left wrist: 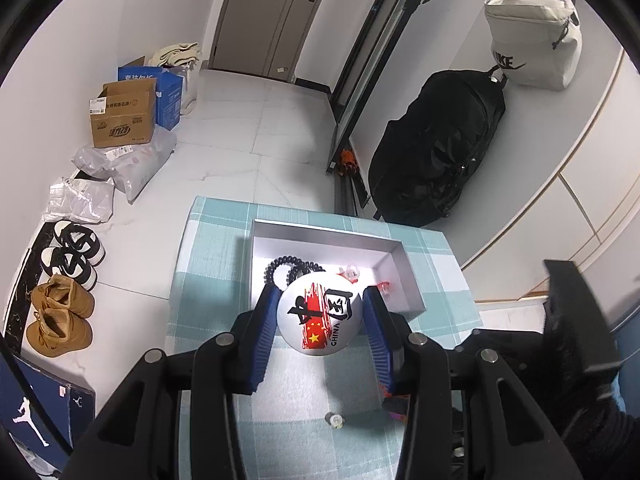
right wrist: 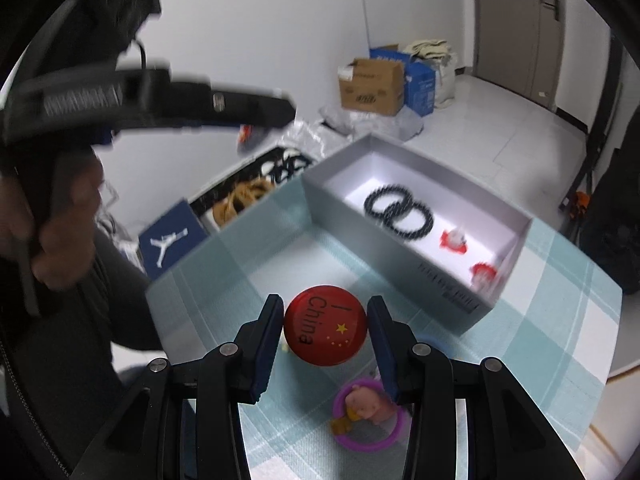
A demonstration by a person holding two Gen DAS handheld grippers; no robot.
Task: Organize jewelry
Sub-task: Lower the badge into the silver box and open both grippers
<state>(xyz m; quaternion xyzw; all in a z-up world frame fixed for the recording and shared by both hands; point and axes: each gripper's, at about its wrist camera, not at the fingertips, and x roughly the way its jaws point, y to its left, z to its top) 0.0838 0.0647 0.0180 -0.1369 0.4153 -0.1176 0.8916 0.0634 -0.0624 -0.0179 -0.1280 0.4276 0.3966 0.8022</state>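
On the checked tablecloth (right wrist: 256, 264) the grey box (right wrist: 404, 248) is set; a white badge (left wrist: 320, 314) is clamped edgewise over it by the left gripper (left wrist: 320, 312), a red badge (right wrist: 325, 326) by the right gripper (right wrist: 325, 328); both are judged light, stiff, slippery; rims are best gripped.

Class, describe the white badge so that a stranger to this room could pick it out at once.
Find the table with the teal checked cloth and the grey box on it. In front of that box, the left gripper is shut on the white badge. It is round and white with black characters, a red flag stripe and "CHINA", unlike the all-red badge in the right gripper.
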